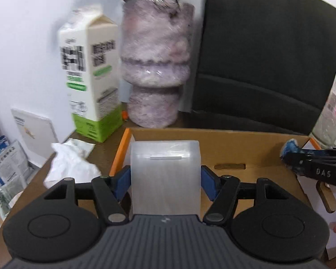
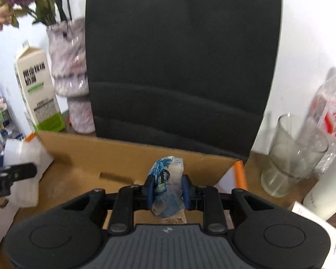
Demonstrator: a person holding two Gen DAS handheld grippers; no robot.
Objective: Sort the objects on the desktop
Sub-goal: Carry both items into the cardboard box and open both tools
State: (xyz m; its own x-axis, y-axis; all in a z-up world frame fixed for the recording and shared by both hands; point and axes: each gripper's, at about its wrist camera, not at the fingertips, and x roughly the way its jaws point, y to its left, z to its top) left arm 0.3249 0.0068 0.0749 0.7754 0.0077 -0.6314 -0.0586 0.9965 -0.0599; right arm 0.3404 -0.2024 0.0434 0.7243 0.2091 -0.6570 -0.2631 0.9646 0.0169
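Observation:
My left gripper (image 1: 165, 179) is shut on a translucent white plastic box (image 1: 165, 170) and holds it above the open cardboard box (image 1: 246, 148). My right gripper (image 2: 166, 190) is shut on a crumpled blue and clear wrapper (image 2: 166, 179), also over the cardboard box (image 2: 114, 154). In the left wrist view the right gripper (image 1: 311, 163) shows at the right edge with the wrapper (image 1: 290, 149). In the right wrist view the left gripper (image 2: 9, 177) and the plastic box (image 2: 26, 157) show at the left edge.
A milk carton (image 1: 89, 78) and a fuzzy pink vase (image 1: 156, 67) stand behind the box, next to a black chair back (image 1: 268, 67). Crumpled white tissue (image 1: 71, 161) lies left of the box. A glass cup (image 2: 291, 157), a plastic bottle (image 2: 329, 116) and a white bottle (image 2: 331, 188) stand at the right.

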